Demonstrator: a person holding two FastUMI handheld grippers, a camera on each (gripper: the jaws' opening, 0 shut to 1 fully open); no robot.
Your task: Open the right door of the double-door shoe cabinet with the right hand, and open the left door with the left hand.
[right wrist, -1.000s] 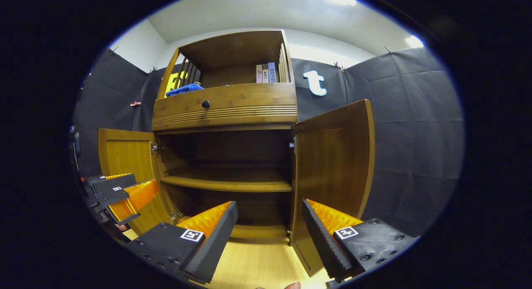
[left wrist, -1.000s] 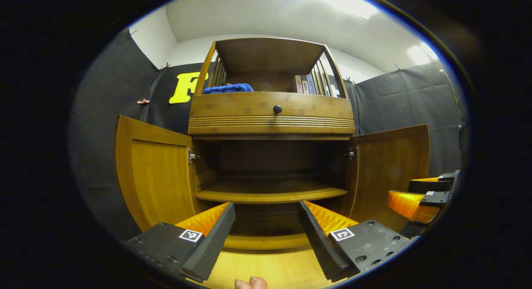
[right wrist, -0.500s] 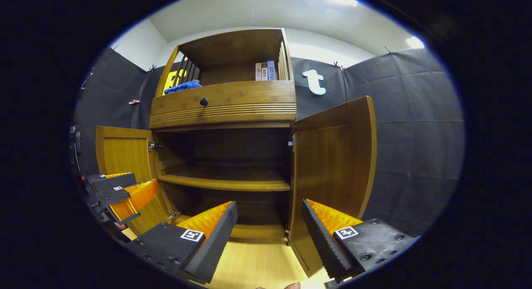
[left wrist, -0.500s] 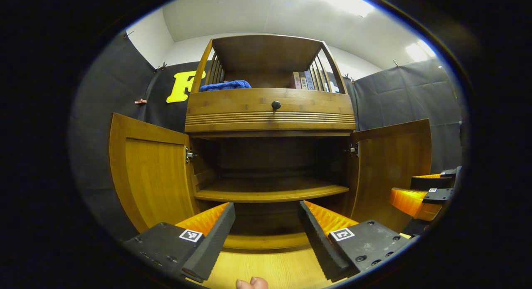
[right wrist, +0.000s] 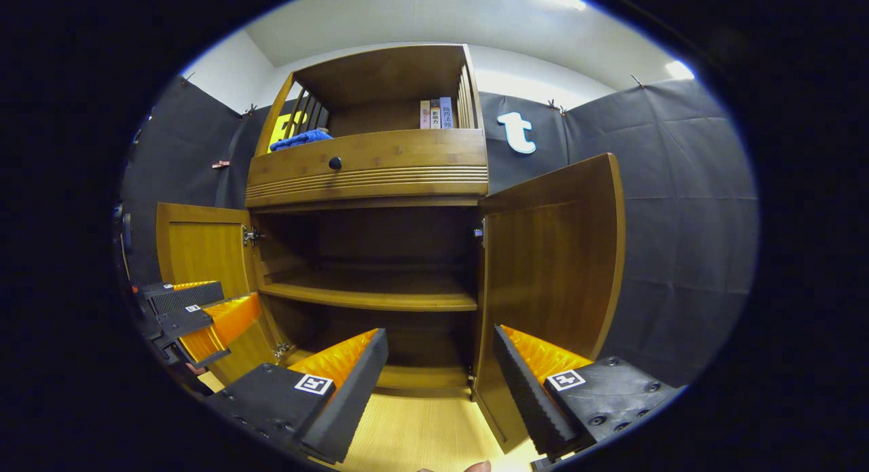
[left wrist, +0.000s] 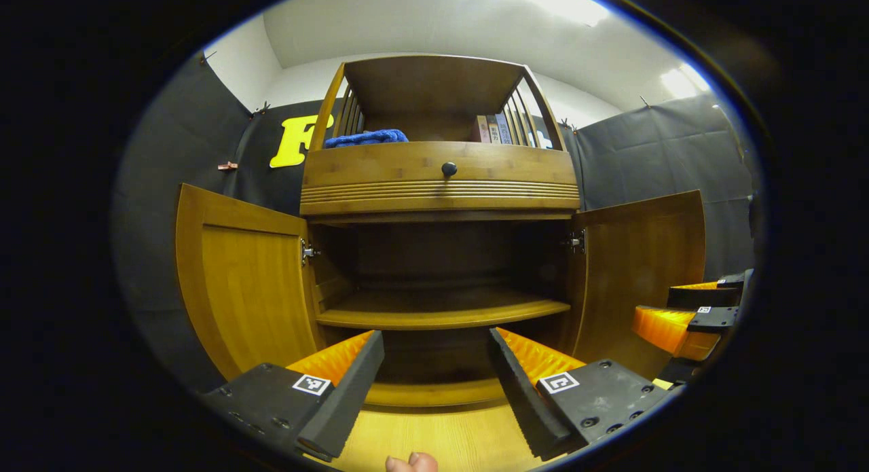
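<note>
The wooden shoe cabinet [left wrist: 441, 187] [right wrist: 370, 176] stands ahead with both lower doors swung wide. Its left door [left wrist: 248, 282] [right wrist: 200, 248] and right door [left wrist: 641, 268] [right wrist: 550, 268] hang outward, baring an inner shelf [left wrist: 441, 316] [right wrist: 370, 299]. My left gripper [left wrist: 434, 384] is open in front of the cabinet's base, holding nothing; it also appears at the left of the right gripper view [right wrist: 197, 316]. My right gripper [right wrist: 438, 384] is open near the right door's lower edge, touching nothing, and shows far right in the left gripper view [left wrist: 692, 309].
Above the doors is a drawer with a dark knob [left wrist: 449, 168] [right wrist: 335, 163]. The top shelf carries a blue cloth [left wrist: 365, 138] [right wrist: 301, 138] and a few books [left wrist: 492, 129] [right wrist: 434, 113]. Light wooden floor [left wrist: 441, 438] lies below the grippers. A fingertip [left wrist: 409, 462] shows at the bottom.
Both views have shifted slightly, so the cabinet sits a little higher and the doors look a bit larger. Doors stay open and both grippers stay open.
</note>
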